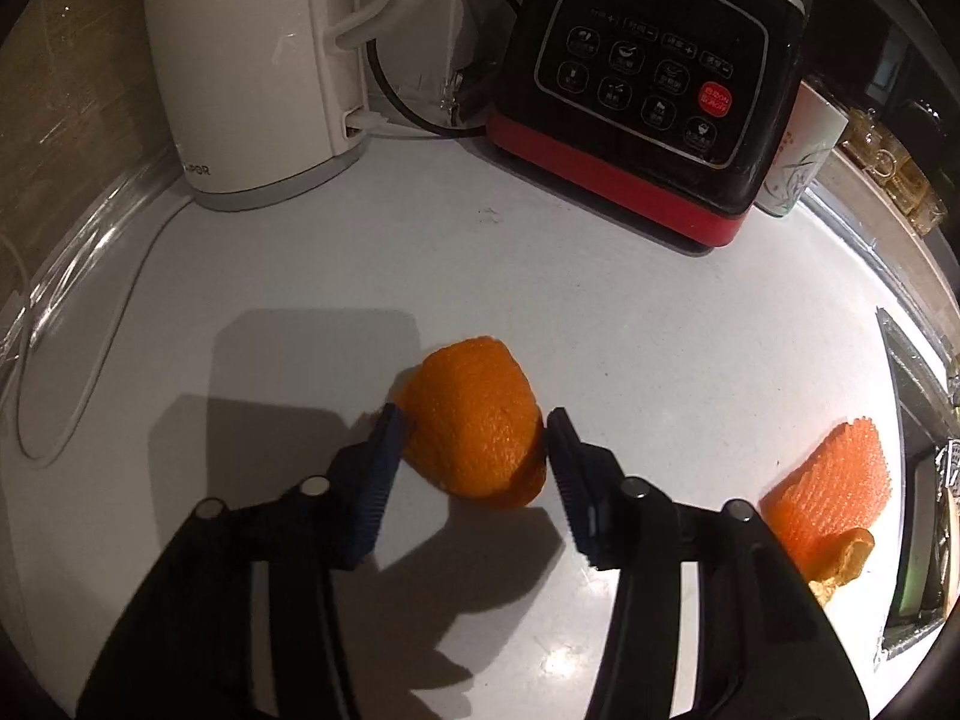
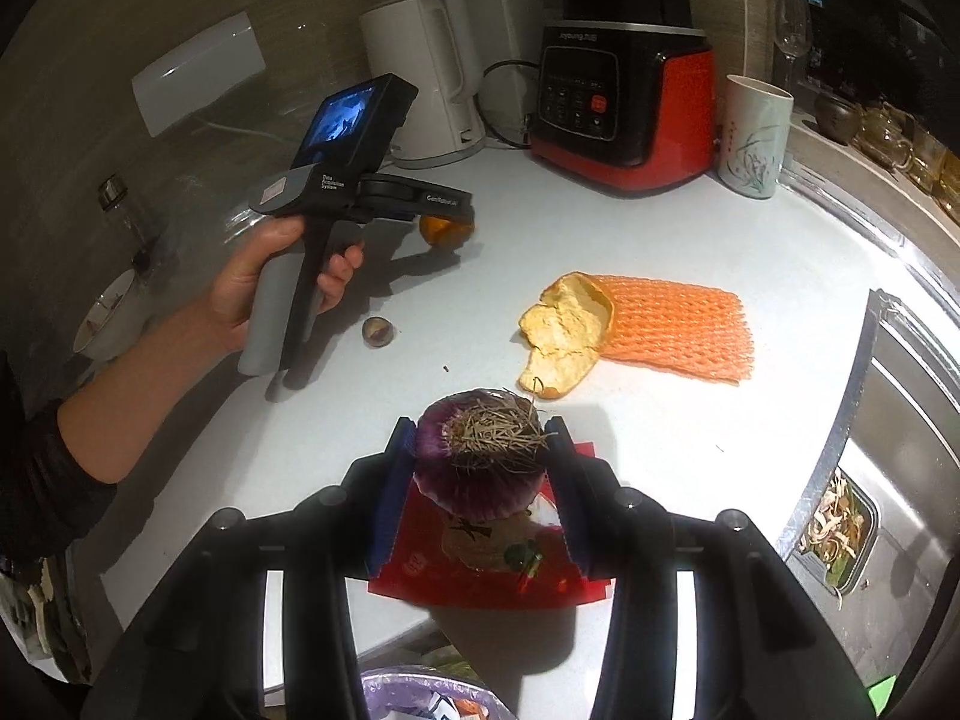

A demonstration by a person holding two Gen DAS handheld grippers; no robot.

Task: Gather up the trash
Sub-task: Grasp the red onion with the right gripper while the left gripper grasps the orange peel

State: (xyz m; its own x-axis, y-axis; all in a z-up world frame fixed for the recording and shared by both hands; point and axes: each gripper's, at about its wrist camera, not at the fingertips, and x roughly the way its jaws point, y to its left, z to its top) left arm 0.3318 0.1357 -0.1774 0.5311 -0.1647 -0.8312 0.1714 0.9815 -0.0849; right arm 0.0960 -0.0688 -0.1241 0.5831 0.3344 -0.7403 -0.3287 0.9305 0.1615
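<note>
Orange peel (image 1: 474, 426), purple onion end (image 2: 480, 456), red/blk blender (image 1: 648, 90), wht kettle (image 1: 252, 60)

Kettle (image 1: 240, 60) and blender (image 1: 648, 78) behind open counter (image 1: 420, 252)

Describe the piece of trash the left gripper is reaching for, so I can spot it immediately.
Start at the black-and-red blender on the white counter. In front of it, between the open fingers of the left gripper, lies a domed orange peel, glossy skin up. The other peel shows pale pith and rests on orange foam netting.
</note>
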